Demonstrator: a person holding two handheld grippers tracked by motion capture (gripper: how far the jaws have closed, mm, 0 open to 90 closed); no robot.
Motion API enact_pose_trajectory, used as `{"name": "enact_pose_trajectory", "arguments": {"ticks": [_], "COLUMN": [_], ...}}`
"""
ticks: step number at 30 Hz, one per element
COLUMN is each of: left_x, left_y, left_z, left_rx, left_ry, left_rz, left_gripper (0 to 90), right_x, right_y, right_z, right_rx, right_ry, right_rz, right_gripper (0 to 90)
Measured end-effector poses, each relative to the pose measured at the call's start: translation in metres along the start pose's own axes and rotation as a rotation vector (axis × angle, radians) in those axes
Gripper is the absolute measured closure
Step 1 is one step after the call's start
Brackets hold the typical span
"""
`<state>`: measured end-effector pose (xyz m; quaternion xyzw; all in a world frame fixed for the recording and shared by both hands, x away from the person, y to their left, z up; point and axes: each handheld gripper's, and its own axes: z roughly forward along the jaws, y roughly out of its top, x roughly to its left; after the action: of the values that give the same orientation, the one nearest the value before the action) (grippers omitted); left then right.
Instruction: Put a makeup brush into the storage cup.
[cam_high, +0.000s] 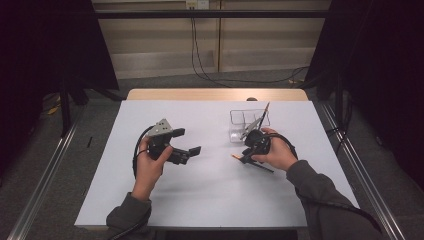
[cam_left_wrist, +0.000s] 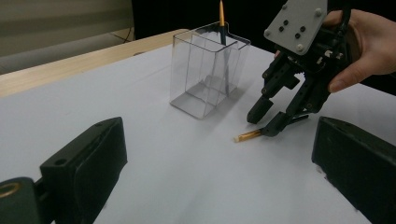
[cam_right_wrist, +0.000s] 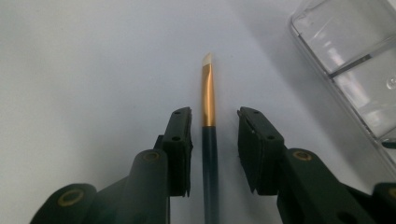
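A: What lay on the white desk?
B: One brush already stood in the clear plastic box; a second dark-handled, gold-ferruled brush lay flat between the right claw's unclosed jaws. The left claw was released, empty.

Dim room, evenly lit white surface

Soft overhead light leaves the surroundings near black in the high view. Shadows are faint: a pale one beside the clear container in the left gripper view. The container walls carry mild glare. In the right gripper view the brush is sharp, while the near black fingers blur slightly.
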<state>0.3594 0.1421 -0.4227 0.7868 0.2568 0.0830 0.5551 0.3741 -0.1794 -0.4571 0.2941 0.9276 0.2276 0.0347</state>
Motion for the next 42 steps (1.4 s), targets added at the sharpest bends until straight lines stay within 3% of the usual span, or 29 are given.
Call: {"name": "enact_pose_trajectory", "arguments": {"ticks": [6,20,25,30,42], "left_x": [0.0000,-0.0001,-0.0003,-0.0008,-0.0013], "left_y": [0.0003,-0.0001,-0.0001,0.0001,-0.0003], "left_z": [-0.0005,0.0001,-0.0001,0.0000,0.0014], "left_rx": [-0.003,-0.004,0.003,0.004,0.001], "left_ry": [0.002,0.002,0.006,0.006,0.002], "left_rz": [-0.001,-0.001,0.007,0.008,0.004], "left_gripper": [3.4,3.4,3.7,3.7,3.7], "right_x": [0.0003,0.0032,0.0033,0.0038,0.0011], "right_y": [0.0003,0.0026,0.0008,0.0015,0.0010], "right_z": [0.0015,0.0024,0.0026,0.0030,0.0033], "right_rx": [0.008,0.030,0.016,0.019,0.015], "right_ry": [0.009,-0.024,-0.021,-0.016,-0.004], "right_rz": [0.001,-0.015,-0.017,0.003,0.066], "right_gripper": [68.3,73.3,76.6,84.2,84.5]}}
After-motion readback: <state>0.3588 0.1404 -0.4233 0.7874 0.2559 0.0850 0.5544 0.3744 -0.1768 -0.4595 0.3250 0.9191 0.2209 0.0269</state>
